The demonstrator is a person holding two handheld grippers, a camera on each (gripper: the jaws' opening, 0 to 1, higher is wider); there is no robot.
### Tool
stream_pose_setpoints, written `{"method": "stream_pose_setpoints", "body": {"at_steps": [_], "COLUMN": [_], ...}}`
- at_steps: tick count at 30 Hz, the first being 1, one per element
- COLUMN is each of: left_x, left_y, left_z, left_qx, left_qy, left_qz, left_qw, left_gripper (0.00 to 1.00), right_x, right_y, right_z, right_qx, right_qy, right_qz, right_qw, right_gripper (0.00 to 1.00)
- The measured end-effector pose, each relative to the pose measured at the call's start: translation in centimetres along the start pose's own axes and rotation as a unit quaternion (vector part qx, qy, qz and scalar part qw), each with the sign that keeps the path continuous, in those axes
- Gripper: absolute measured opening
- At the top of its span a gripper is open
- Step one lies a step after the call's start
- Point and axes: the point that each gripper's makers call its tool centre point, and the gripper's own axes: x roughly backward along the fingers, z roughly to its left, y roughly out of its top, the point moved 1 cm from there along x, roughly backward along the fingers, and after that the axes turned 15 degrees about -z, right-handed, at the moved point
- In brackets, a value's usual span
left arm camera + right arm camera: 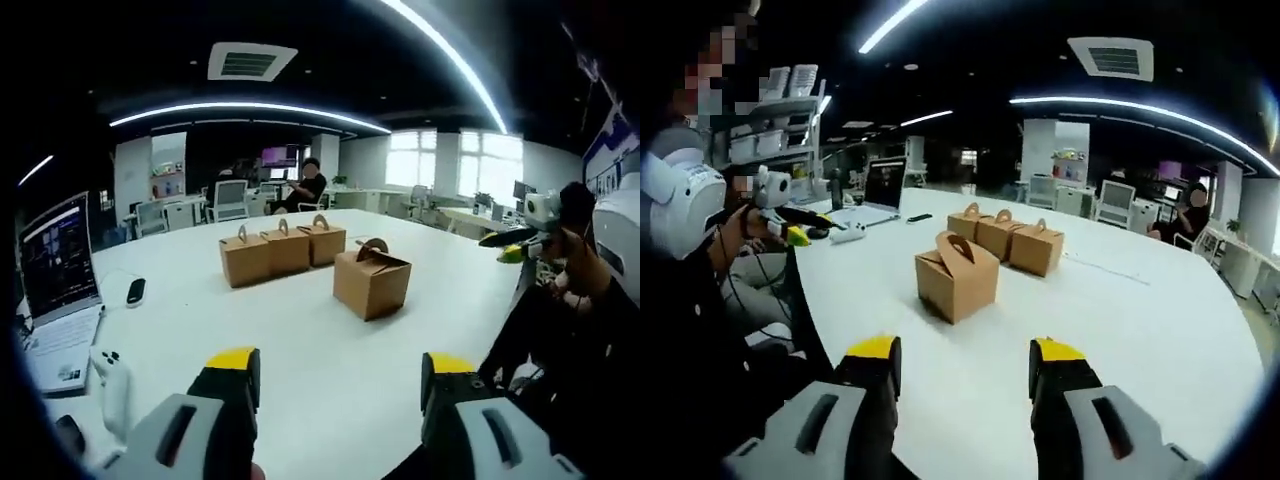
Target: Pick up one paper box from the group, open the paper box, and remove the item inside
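Four brown paper boxes with arched handles stand on the white table [300, 350]. One box [372, 280] [957, 278] stands apart, nearest to me. The other three form a row [287, 248] [1000, 232] behind it. My left gripper [340, 368] is open, its yellow-tipped jaws wide apart over bare table, well short of the lone box. My right gripper [967, 358] is open too and faces that box from the other side, with nothing between its jaws. Each gripper appears small in the other's view, held in a hand at the table's edge [520, 240] [785, 225].
An open laptop [55, 270] [880, 190], a dark phone [135, 291] and a white controller [112, 375] lie at one end of the table. A person [310, 185] sits at the far side among office chairs. Broad bare tabletop surrounds the boxes.
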Motion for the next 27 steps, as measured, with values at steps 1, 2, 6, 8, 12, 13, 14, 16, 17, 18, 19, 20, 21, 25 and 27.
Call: {"method": "stream_pose_setpoints", "body": {"at_steps": [1, 2, 6, 8, 12, 13, 14, 16, 17, 18, 19, 20, 21, 25, 27], "left_x": [0.0, -0.1, -0.5, -0.7, -1.2, -1.4, -1.6, -1.9, -2.2, -2.5, -2.8, -3.2, -3.6, -5.8, -6.8], "left_y": [0.0, -0.1, -0.8, -0.7, -0.1, 0.1, 0.2, 0.4, 0.4, 0.6, 0.7, 0.9, 1.0, 2.2, 2.7], "left_z": [0.0, 0.1, 0.1, -0.1, -0.5, -0.6, -0.6, -0.6, -0.6, -0.6, -0.7, -0.8, -0.9, -1.8, -2.0], "left_qx": [-0.001, 0.002, 0.008, 0.004, -0.007, -0.009, -0.011, -0.013, -0.014, -0.014, -0.016, -0.016, -0.015, -0.033, -0.050], "left_qy": [0.000, 0.000, 0.001, -0.005, -0.019, -0.020, -0.022, -0.025, -0.026, -0.028, -0.032, -0.038, -0.044, -0.087, -0.111], "left_qz": [0.000, -0.001, 0.006, 0.010, 0.011, 0.011, 0.011, 0.012, 0.012, 0.013, 0.012, 0.012, 0.012, 0.002, -0.004], "left_qw": [1.0000, 1.0000, 0.9999, 0.9999, 0.9997, 0.9997, 0.9996, 0.9995, 0.9995, 0.9994, 0.9993, 0.9991, 0.9989, 0.9957, 0.9926], "left_gripper": [0.66, 0.66, 0.66, 0.66, 0.66, 0.66, 0.66, 0.66, 0.66, 0.66, 0.66, 0.66, 0.66, 0.68, 0.70], "right_x": [0.3, 0.5, 0.8, 0.7, 0.4, 0.3, 0.2, 0.0, -0.1, -0.3, -0.5, -0.6, -0.9, -1.5, -1.7], "right_y": [-0.1, 0.0, -0.2, -0.4, -0.7, -0.8, -0.8, -0.8, -0.8, -0.7, -0.7, -0.6, -0.6, -0.7, -0.7], "right_z": [0.0, 0.3, 0.8, 0.7, 0.4, 0.4, 0.4, 0.4, 0.4, 0.4, 0.4, 0.4, 0.5, 0.9, 1.0], "right_qx": [-0.007, -0.021, -0.023, -0.023, -0.019, -0.019, -0.018, -0.014, -0.012, -0.012, -0.011, -0.008, -0.006, -0.002, -0.001], "right_qy": [-0.007, -0.011, -0.009, -0.008, -0.010, -0.009, -0.008, -0.006, -0.005, -0.005, -0.004, -0.002, 0.000, 0.010, 0.014], "right_qz": [-0.002, -0.009, -0.010, -0.007, -0.003, -0.003, -0.002, -0.001, -0.001, -0.001, -0.002, -0.002, -0.003, -0.002, -0.002], "right_qw": [0.9999, 0.9997, 0.9996, 0.9997, 0.9998, 0.9998, 0.9998, 0.9999, 0.9999, 0.9999, 0.9999, 1.0000, 1.0000, 0.9999, 0.9999], "right_gripper": [0.51, 0.51, 0.51, 0.50, 0.48, 0.48, 0.48, 0.48, 0.48, 0.48, 0.48, 0.47, 0.47, 0.47, 0.47]}}
